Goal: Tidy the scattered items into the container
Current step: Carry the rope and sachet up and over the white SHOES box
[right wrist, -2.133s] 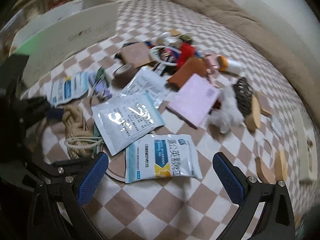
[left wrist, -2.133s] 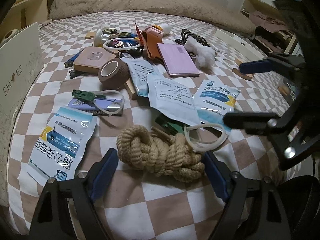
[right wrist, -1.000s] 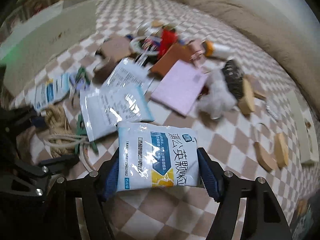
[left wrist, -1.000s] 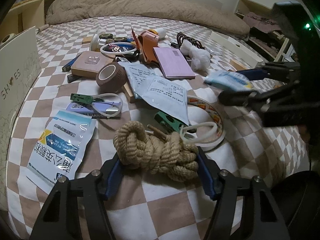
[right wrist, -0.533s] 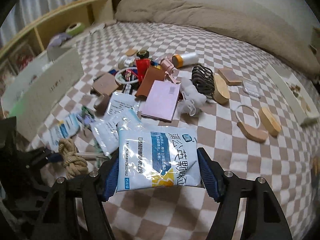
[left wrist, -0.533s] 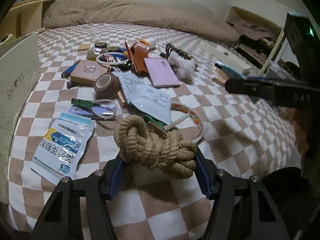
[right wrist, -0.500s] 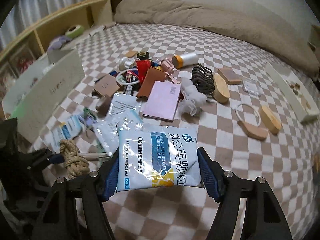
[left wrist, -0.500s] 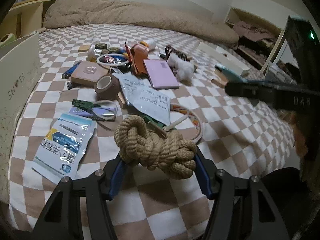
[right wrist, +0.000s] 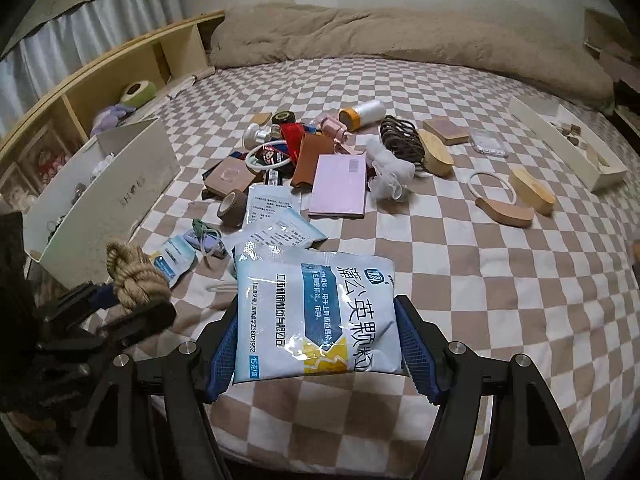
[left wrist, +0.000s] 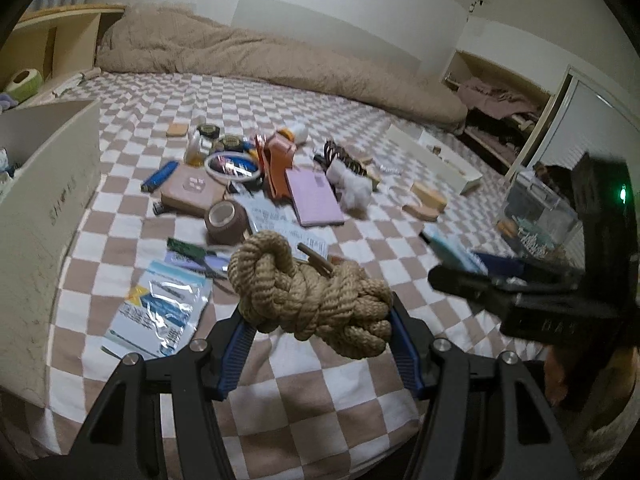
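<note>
Left tongs [left wrist: 318, 322] clamped on a bundle of tan rope [left wrist: 310, 290], blue pads pressed to its two ends, bundle lifted clear of the checked bed [left wrist: 360, 392] and lying crosswise between the fingers. Right tongs [right wrist: 316, 346] gripping a white and blue packet [right wrist: 316, 316] by its two side edges, packet held flat above the bedspread, print facing up. From the right wrist view, rope and left tongs at the lower left, just beside the near corner of the open white box [right wrist: 108, 200], which stands on the left part of the bed. On the bed beyond both tongs, a scattered heap: a second packet [left wrist: 160, 312] below and left of the rope, a brown roll of tape [left wrist: 226, 222], a pink notebook [left wrist: 314, 198], a white ring [right wrist: 492, 188] and wooden blocks [right wrist: 532, 190] well off to the right. A brown duvet [right wrist: 400, 36] bunched along the far edge of the bed.
</note>
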`<move>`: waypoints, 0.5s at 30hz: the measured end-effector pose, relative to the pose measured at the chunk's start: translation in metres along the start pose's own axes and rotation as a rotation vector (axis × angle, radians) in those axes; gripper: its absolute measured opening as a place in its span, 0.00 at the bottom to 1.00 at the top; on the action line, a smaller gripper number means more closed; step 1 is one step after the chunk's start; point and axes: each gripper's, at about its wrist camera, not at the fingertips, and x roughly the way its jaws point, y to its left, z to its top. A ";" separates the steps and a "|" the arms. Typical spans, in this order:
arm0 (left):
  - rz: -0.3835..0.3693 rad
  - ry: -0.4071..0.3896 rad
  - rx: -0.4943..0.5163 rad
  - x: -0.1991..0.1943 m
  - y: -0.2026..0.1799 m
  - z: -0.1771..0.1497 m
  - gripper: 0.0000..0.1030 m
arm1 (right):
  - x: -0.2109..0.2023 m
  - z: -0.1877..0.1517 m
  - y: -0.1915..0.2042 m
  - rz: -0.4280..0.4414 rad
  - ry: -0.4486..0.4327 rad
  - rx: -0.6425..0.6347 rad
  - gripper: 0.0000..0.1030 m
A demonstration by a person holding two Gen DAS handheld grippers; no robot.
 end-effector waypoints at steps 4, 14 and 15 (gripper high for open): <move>0.001 -0.042 -0.003 -0.016 0.002 0.013 0.60 | -0.010 0.002 0.007 0.006 -0.030 0.011 0.70; 0.076 -0.211 -0.005 -0.085 0.032 0.056 0.60 | -0.040 0.029 0.027 0.070 -0.136 0.020 0.70; 0.085 -0.226 -0.008 -0.092 0.037 0.059 0.60 | -0.043 0.034 0.032 0.078 -0.151 0.017 0.70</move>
